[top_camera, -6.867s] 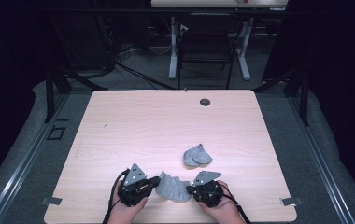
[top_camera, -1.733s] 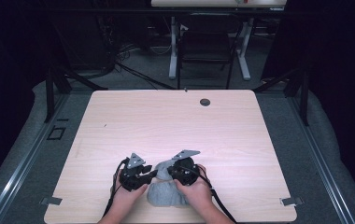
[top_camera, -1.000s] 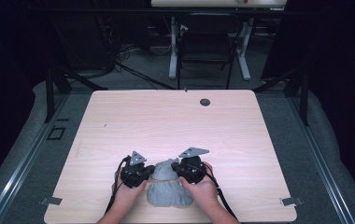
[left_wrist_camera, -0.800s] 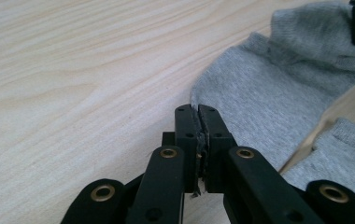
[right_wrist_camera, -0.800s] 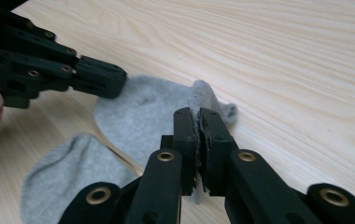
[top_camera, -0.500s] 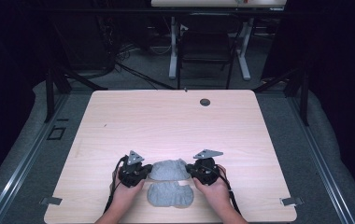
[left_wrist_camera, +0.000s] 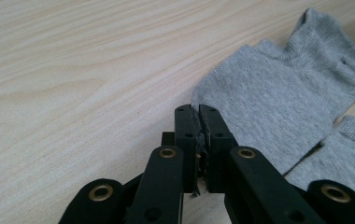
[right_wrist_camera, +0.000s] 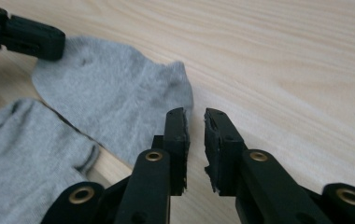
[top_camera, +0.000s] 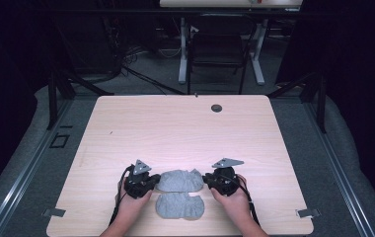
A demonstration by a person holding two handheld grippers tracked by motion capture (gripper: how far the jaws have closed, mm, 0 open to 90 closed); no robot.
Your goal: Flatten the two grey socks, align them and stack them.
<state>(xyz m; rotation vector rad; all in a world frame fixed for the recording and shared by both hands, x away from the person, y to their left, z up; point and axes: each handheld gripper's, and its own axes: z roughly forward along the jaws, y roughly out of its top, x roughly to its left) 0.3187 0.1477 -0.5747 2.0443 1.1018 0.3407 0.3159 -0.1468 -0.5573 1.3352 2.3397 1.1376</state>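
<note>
Pale wooden tabletop (top_camera: 185,128) carries two grey ankle socks near its front edge. Far sock (top_camera: 179,179) lies flat just behind the near sock (top_camera: 179,206). Left gripper (top_camera: 146,183) pinches the far sock's left end, jaws closed on it; right gripper (top_camera: 211,180) sits at its right end, jaws having just been opening, nothing between them.

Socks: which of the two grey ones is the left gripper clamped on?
The far sock; the left gripper pinches its end, the near sock lies free.
</note>
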